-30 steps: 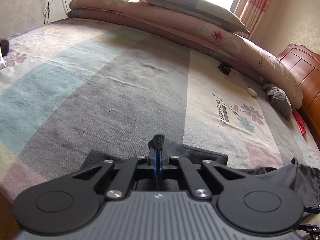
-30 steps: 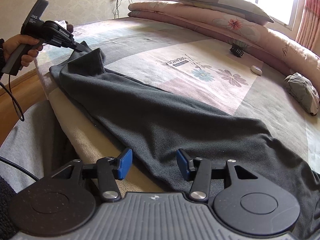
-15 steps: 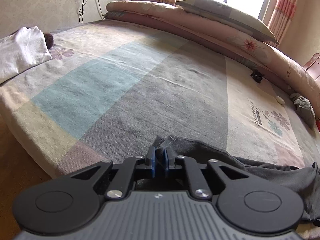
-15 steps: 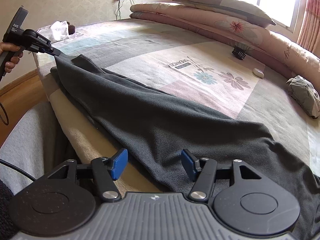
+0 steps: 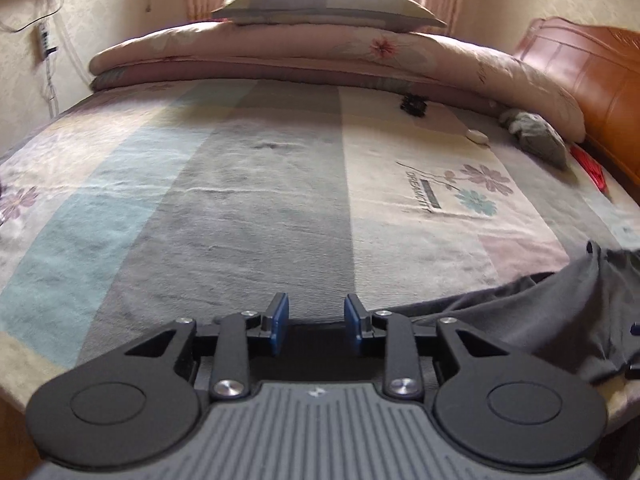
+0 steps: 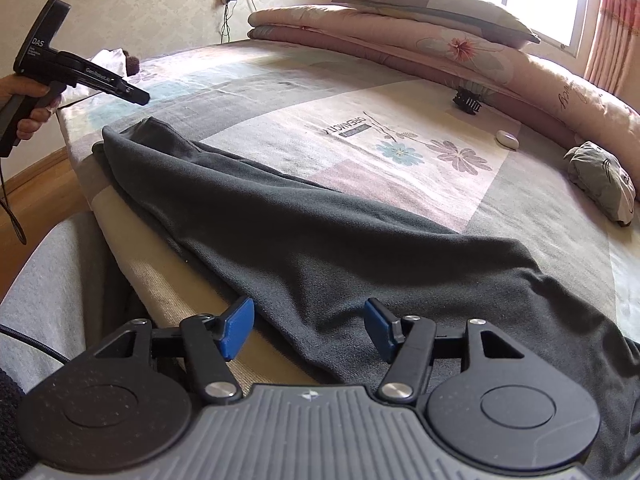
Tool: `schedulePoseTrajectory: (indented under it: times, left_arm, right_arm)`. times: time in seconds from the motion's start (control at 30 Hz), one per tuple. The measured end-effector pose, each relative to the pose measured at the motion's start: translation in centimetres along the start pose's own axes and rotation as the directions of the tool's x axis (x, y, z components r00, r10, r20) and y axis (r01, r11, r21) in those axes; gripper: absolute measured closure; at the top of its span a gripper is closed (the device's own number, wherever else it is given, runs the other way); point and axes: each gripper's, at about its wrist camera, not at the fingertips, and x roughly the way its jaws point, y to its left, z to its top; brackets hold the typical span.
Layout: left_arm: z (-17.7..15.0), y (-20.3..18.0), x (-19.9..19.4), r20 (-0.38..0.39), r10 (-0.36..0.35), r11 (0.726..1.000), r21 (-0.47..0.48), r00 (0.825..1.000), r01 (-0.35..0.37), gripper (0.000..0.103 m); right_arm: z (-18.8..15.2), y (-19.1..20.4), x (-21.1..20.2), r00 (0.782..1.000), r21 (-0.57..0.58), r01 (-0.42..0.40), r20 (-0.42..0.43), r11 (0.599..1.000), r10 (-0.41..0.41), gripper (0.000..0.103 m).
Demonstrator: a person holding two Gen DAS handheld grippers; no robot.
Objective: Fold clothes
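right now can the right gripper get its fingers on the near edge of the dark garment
Probably yes. The right gripper is open, its fingers spread over the near edge of the dark garment, which lies flat on the bed with nothing in between.

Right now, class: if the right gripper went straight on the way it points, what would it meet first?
Probably the dark grey garment: it lies directly ahead of the open right gripper, stretched along the bed's near edge. Depth is uncertain.

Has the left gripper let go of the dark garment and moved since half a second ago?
Yes. The left gripper is open and lifted clear of the dark garment, whose released end lies on the bed.
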Motion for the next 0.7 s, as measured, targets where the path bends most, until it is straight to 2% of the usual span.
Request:
schedulePoseTrajectory:
  times: [0.07,0.13,0.23,0.33,0.37,0.43,0.47,0.53,0.7]
  left_arm:
    - [0.4,-1.7,1.6,-0.040,-0.059,0.992,0.106,0.997,0.063,0.062]
    - [0.5,-3.2,3.1,-0.084,-0.083,0.974,0.202,0.993,0.099,0.062]
    - [0.3,-4.3,4.6,-0.124,-0.042,0.939,0.335,0.991,0.082,0.061]
    - [0.0,-4.1,5.5,-0.185,-0.025,0.910,0.403,0.982,0.099,0.063]
    - [-0.1,-4.0,5.6,-0.210,-0.036,0.905,0.407,0.977,0.121,0.066]
    - [-0.5,-4.0,5.3,-0.209,-0.031,0.891,0.438,0.978,0.122,0.093]
    - [-0.7,-4.1,5.1,-0.199,-0.024,0.889,0.444,0.980,0.112,0.102]
    - [-0.7,-3.6,4.8,-0.178,-0.018,0.910,0.405,0.984,0.090,0.102]
    - [0.4,-1.8,4.9,-0.123,0.053,0.955,0.295,0.991,-0.014,0.103]
  right_arm:
    - [-0.1,-0.1,0.0,1.000,0.002,0.006,-0.006,1.000,-0.006,0.037]
    - [-0.2,-0.3,-0.1,1.000,0.010,0.014,-0.010,1.000,-0.014,0.037]
    - [-0.3,-0.6,-0.1,1.000,0.023,0.023,-0.017,0.999,-0.023,0.037]
    - [-0.2,-0.6,0.1,0.999,0.023,0.026,-0.020,0.999,-0.026,0.037]
    - [-0.2,-0.6,0.1,0.999,0.023,0.027,-0.021,0.999,-0.027,0.037]
    - [-0.1,-0.6,0.2,0.999,0.024,0.027,-0.023,0.999,-0.026,0.037]
    - [-0.1,-0.7,0.4,0.999,0.026,0.024,-0.024,0.999,-0.023,0.037]
    - [0.0,-0.7,0.7,1.000,0.033,0.018,-0.027,0.999,-0.017,0.037]
    - [0.2,-1.0,1.3,1.000,0.049,0.009,-0.023,0.999,-0.008,0.037]
